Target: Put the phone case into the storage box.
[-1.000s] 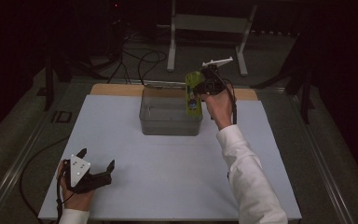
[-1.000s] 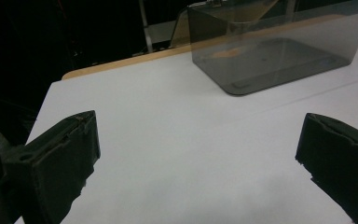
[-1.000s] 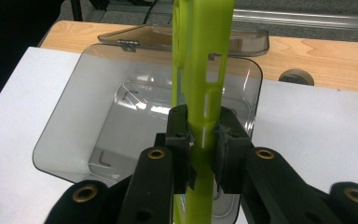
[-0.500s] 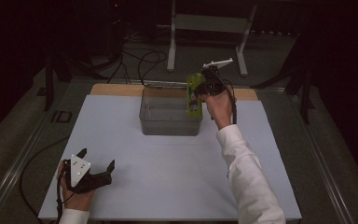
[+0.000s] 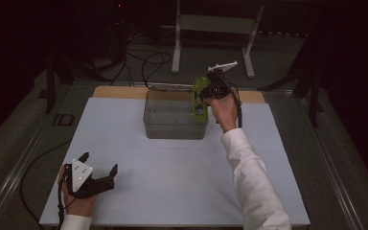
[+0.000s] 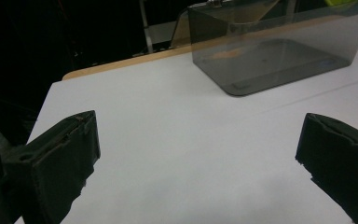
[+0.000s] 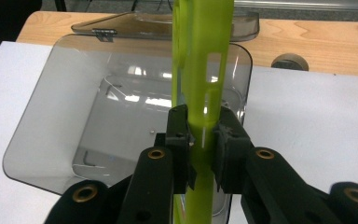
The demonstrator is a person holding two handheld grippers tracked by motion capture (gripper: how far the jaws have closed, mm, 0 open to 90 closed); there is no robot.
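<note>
- Little changed against the earlier high views: right gripper (image 5: 210,91) holds the same spot over the right end of the smoked clear plastic bin (image 5: 153,125), lime-green plastic piece (image 5: 200,98) clamped as before; left gripper (image 5: 97,178) unmoved near the front left of the white table sheet (image 5: 172,182), well apart from the bin.
- Reading of that: a pause just before lowering; green piece not yet inside the bin, release still to come.
- Right jaws pressed tight on both flat faces of the green piece (image 7: 200,70), seen in the right gripper view; piece upright, hanging above the bin's right rim.
- Left jaws wide apart, nothing between them; bare white sheet (image 6: 177,154) below, bin (image 6: 279,51) further off.
- Green piece: thin, flat, rigid-looking moulded plastic with slots and cut-outs, glossy; exact kind of object unclear.
- Bin (image 7: 51,116): rectangular, rounded corners, translucent grey, smooth with glare spots; appears empty. Hinged lid (image 7: 121,25) of the same plastic folded open behind the bin onto the wooden board (image 7: 317,42).
- Sheet: matt, smooth, white; board beyond the bin pale grained wood.
- Jaw pads: black, rubbery, edges ragged.
</note>
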